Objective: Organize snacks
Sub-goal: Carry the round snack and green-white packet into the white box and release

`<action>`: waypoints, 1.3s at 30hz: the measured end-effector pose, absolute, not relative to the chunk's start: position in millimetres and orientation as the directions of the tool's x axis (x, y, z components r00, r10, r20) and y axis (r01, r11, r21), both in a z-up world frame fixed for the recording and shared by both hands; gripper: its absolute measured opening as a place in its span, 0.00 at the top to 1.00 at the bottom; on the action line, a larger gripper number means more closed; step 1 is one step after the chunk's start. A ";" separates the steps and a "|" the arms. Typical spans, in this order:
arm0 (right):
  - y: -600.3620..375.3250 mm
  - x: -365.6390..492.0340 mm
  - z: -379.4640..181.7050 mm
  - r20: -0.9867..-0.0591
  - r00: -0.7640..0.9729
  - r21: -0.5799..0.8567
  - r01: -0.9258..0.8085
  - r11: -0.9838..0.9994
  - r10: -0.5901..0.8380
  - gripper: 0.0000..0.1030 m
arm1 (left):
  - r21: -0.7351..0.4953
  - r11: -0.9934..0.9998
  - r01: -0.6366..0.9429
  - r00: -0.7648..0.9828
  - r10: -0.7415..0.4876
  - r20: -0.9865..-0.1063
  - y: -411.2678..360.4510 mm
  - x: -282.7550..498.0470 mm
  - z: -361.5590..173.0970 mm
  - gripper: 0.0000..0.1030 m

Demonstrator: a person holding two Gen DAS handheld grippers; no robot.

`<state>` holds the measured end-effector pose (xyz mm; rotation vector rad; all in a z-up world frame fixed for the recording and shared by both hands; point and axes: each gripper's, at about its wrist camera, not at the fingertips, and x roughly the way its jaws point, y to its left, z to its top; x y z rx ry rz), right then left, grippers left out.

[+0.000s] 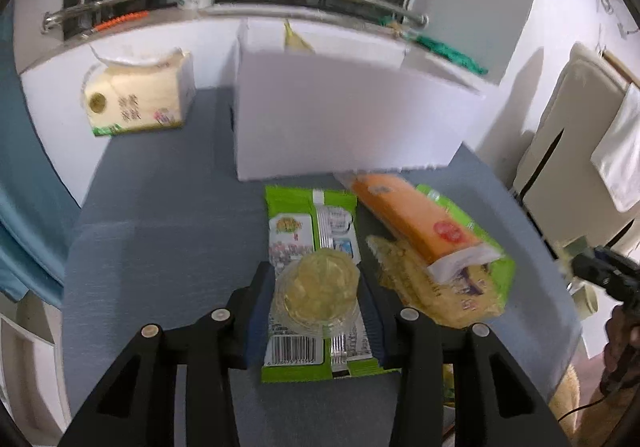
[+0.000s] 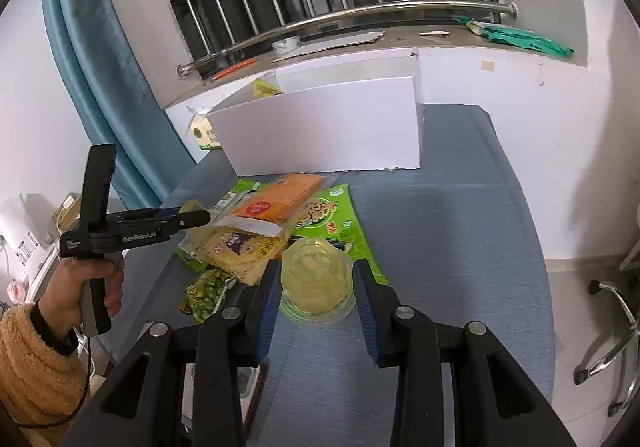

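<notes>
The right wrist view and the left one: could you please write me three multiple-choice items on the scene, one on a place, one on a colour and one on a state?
1. Where does the orange packet lie?
A) inside the white box
B) on the windowsill
C) on top of other snack packets

2. What colour is the table cover?
A) blue-grey
B) red
C) yellow

3. How do the right tongs stand?
A) open and empty
B) shut on a clear jelly cup
C) shut on a tissue pack

Answers: C, it rests across the packets in front of the box; A, the whole cover is blue-grey; B, both pads press the cup's sides.
</notes>
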<state>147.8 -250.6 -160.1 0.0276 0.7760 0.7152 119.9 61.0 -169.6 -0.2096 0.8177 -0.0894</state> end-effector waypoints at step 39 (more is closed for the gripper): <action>-187.2 372.6 -56.4 -0.608 0.614 0.223 -0.477 0.850 0.504 0.00 | -0.223 0.975 -0.001 0.754 -0.146 -0.641 60.4 298.9 -58.3 0.00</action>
